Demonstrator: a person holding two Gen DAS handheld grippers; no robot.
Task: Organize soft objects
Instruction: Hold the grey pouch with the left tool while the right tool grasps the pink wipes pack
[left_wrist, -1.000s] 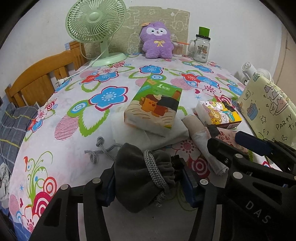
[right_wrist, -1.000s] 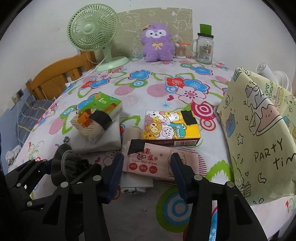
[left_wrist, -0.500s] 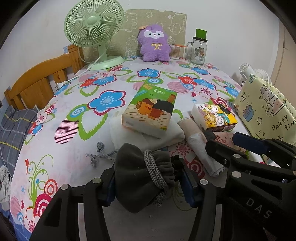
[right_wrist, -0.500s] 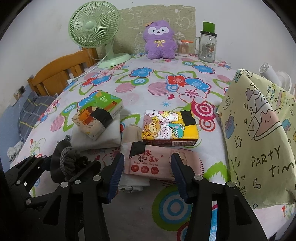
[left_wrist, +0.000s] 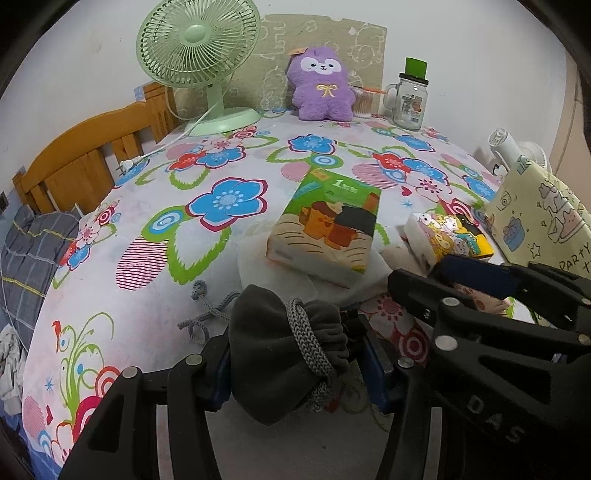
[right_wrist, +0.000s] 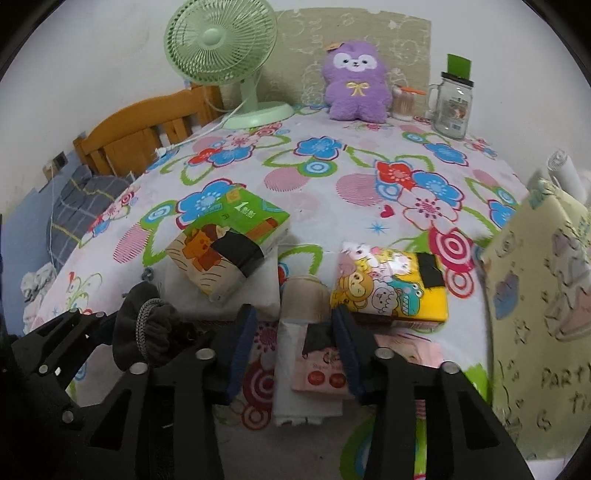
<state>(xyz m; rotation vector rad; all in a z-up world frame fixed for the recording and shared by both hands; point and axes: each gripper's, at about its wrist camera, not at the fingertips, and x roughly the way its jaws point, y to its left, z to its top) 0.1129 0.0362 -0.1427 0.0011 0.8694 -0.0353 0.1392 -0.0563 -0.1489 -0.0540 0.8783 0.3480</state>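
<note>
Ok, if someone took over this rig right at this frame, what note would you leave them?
Left gripper: shut on the grey drawstring pouch, held just above the tablecloth.
Right gripper: fingers closing around the left end of the pink wet-wipes pack, which lies on a white folded cloth; grip not yet firm.
On the table: green tissue pack on a white cloth, cartoon tissue pack beside it, yellow party bag at the right edge.
Done: pouch picked up. Left: finish grasping the wipes; both tissue packs are untouched. Where things go is not shown.
</note>
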